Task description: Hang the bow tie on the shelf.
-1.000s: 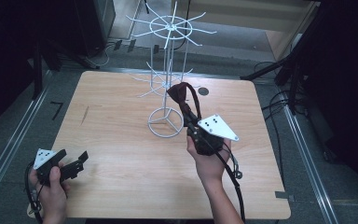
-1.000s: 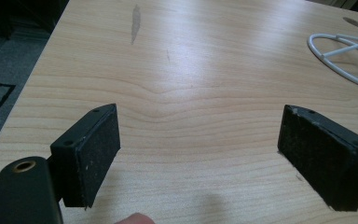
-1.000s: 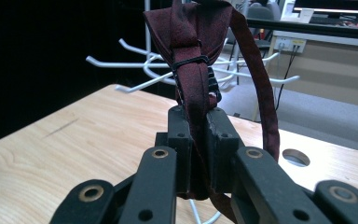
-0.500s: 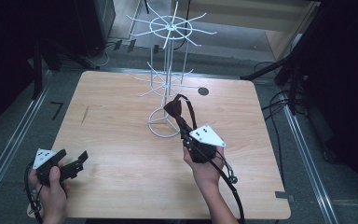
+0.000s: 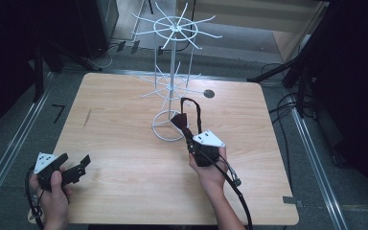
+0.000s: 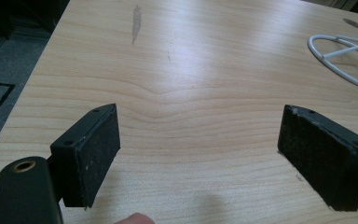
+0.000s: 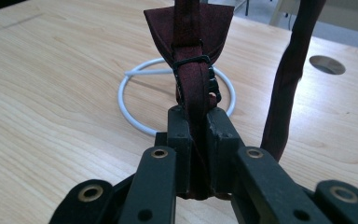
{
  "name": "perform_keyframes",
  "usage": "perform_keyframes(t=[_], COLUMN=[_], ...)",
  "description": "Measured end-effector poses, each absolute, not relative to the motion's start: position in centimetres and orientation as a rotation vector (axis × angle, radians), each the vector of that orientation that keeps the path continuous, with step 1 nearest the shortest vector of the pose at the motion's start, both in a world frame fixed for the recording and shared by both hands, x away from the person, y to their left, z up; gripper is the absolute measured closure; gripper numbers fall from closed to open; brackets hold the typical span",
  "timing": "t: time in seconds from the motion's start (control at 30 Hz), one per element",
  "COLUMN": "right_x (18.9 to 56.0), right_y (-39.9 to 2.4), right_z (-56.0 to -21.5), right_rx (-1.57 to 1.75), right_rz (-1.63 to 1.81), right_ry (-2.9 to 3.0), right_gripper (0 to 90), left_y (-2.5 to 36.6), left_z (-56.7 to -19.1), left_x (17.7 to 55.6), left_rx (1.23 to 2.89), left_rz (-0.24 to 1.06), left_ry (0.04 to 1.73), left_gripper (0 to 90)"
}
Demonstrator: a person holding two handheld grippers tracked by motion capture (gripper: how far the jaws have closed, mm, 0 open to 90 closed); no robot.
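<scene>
A dark red bow tie with a looped strap hangs from my right gripper, whose jaws are shut on the strap just below its black buckle. It is held over the table a little right of the white wire rack's ring base. My left gripper rests low near the front left corner, jaws wide apart with only bare wood between them.
The white wire display rack stands at the table's back centre, with spokes at two levels. A round hole is in the wooden tabletop behind it. Cables and dark stands lie on the floor around.
My right gripper has drawn back toward the front edge and slightly left, lowering the bow tie with it. The left gripper has stayed put.
</scene>
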State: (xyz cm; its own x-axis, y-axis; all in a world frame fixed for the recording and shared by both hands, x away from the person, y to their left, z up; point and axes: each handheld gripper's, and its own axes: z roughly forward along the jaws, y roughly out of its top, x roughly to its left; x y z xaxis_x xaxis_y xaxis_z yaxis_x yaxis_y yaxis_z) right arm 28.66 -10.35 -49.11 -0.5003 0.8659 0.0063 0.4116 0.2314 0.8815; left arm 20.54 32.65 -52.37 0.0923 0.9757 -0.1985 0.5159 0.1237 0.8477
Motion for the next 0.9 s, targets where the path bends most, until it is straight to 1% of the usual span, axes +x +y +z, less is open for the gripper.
perform_keyframes(t=[0.23, 0.57, 0.67, 0.77, 0.9], right_x=[30.2, 32.3, 32.4, 32.4, 32.3], right_y=[-10.4, -9.9, -9.9, -10.0, -10.4], right_z=[-50.3, -50.7, -51.0, -51.0, -50.5], right_rx=[1.249, 1.297, 1.312, 1.333, 1.351], right_rz=[1.214, 1.198, 1.190, 1.217, 1.273], right_ry=[2.027, 2.060, 2.053, 2.049, 2.057], right_gripper=[83.1, 81.8, 75.7, 65.6, 54.5], left_y=[32.6, 32.7, 32.7, 32.7, 32.7], left_z=[-52.4, -52.4, -52.4, -52.4, -52.4], left_x=[20.5, 20.6, 20.6, 20.6, 20.6], left_rx=[1.510, 1.509, 1.508, 1.507, 1.507], left_rz=[0.677, 0.675, 0.672, 0.671, 0.672], left_ry=[1.542, 1.542, 1.541, 1.541, 1.542], left_gripper=[13.6, 13.6, 13.6, 13.6, 13.6])
